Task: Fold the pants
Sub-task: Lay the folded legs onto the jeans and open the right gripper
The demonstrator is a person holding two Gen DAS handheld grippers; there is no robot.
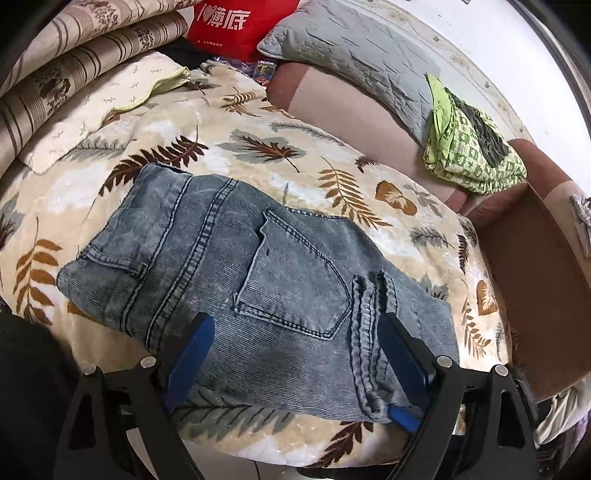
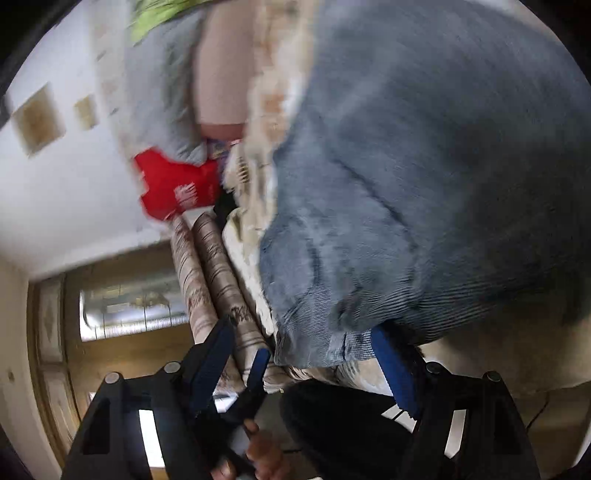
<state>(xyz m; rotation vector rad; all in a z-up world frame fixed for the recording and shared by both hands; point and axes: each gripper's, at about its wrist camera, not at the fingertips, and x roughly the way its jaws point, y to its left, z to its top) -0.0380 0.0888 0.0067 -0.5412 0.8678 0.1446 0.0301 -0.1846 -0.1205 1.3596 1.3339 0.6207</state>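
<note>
From your left wrist camera, your left gripper (image 1: 295, 354) stands with its jaws spread wide, the two blue pads apart over the near end of the pants (image 1: 236, 280), pressing on nothing. The one pair of pants, grey-blue denim, lies folded flat on the leaf-print blanket (image 1: 332, 177), back pocket up, its waistband end nearest your gripper. Beyond the pants you have one grey pillow (image 1: 351, 44), one green patterned cloth (image 1: 469, 147) resting on it, one red bag (image 1: 236, 22), two striped rolls (image 1: 74, 74), and a cardboard box (image 1: 535, 277) to the pants' right.

From your right wrist camera, rolled sideways and blurred, your right gripper (image 2: 306, 354) also stands wide, its jaws apart at the edge of the pants (image 2: 424, 184), which fill the upper right. Whether a pad touches the cloth you cannot tell. Only here do you see the wooden door (image 2: 110, 314), the white wall (image 2: 74, 192), a hand (image 2: 262, 454) and the other gripper's blue pad beside the pants' edge.
</note>
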